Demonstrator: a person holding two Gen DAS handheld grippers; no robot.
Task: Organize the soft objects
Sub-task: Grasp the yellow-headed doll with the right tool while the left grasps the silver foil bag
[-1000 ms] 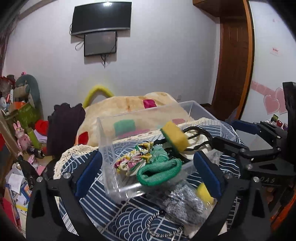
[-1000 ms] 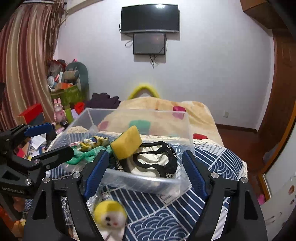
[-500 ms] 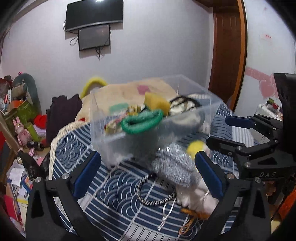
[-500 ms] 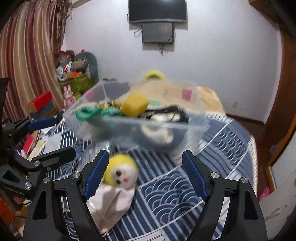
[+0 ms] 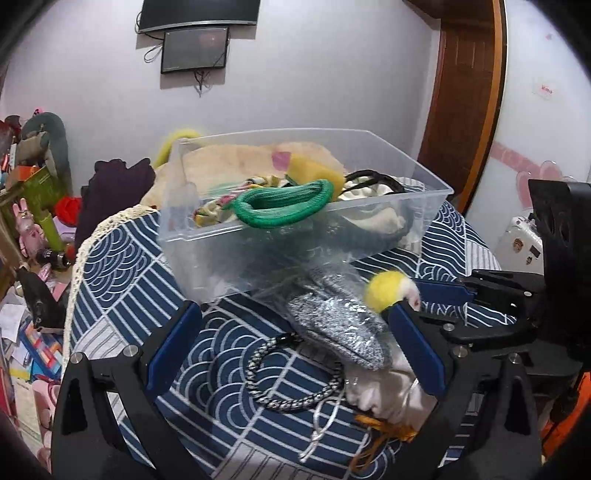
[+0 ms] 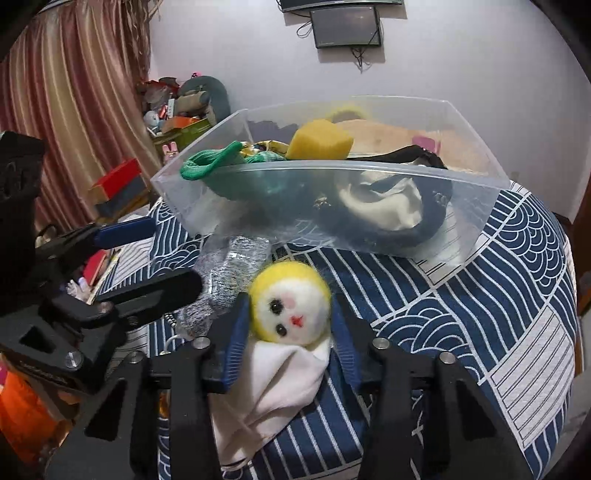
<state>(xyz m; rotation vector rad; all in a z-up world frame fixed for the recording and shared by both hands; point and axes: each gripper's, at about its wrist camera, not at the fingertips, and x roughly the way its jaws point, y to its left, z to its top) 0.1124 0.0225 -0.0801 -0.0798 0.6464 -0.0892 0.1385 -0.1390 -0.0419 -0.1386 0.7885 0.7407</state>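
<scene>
A pale lilac wall [image 5: 332, 74] fills the upper centre, carrying a dark curved television [image 5: 199, 14] with a smaller screen [image 5: 195, 50] beneath it. A wooden door frame [image 5: 465, 96] rises at upper right. Striped pinkish curtains [image 6: 66, 110] hang at upper left, beside piled clutter [image 6: 177, 107].

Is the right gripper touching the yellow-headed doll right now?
Touching. The right wrist view shows the right gripper with both blue pads pressed against the sides of the yellow-headed doll, no gap either side.
</scene>
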